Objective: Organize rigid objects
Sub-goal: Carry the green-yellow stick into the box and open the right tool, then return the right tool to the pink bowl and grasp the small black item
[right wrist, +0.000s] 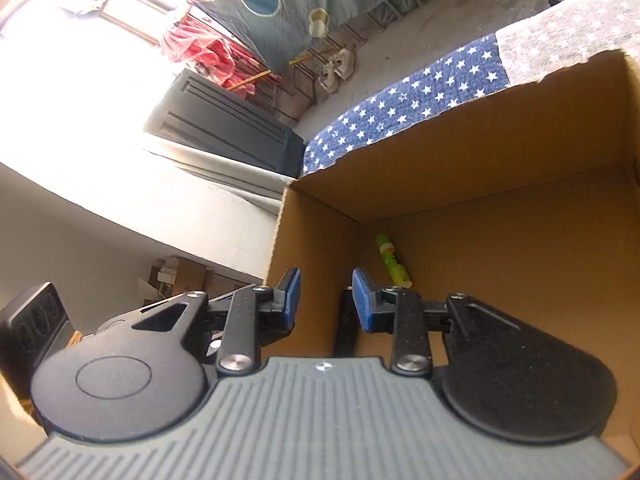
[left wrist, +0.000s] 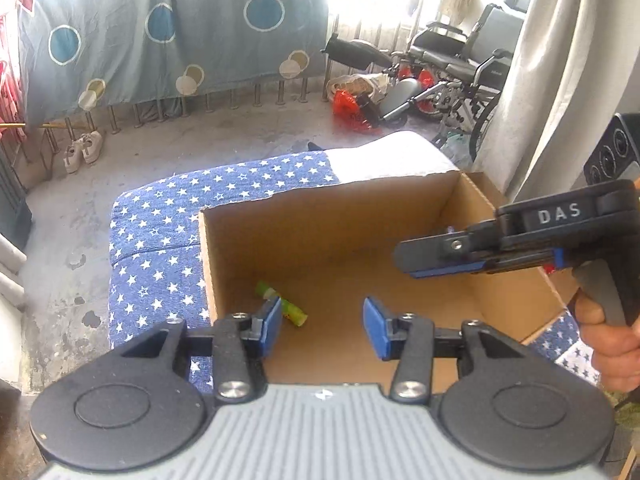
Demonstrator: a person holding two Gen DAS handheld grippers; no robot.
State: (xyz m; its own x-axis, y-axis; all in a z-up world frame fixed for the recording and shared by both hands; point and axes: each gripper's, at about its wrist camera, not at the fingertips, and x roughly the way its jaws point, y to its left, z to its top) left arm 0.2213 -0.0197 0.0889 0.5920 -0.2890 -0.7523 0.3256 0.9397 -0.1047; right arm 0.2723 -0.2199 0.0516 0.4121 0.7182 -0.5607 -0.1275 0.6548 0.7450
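An open cardboard box [left wrist: 328, 220] sits on a blue star-patterned cloth [left wrist: 156, 248] and serves as the collecting bin, so it is reasonable to judge that rigid items are being gathered inside it. One green tube [left wrist: 282, 303] already lies flat on the box floor, near the left wall and toward the corner, which suits a loose item dropped in rather than stood up. Both tools hang over the box mouth, probably because this is where releases happen. The left gripper [left wrist: 322, 324] hovers above the near part of the floor with its blue pads spread apart and nothing between them; the tube lies just beyond its left pad, seemingly below it and not touched. The right gripper [right wrist: 326, 298] reaches in from the right side, tilted, its pads parted by a narrower gap and likewise empty; in its own view the tube [right wrist: 392, 260] lies ahead against the wall
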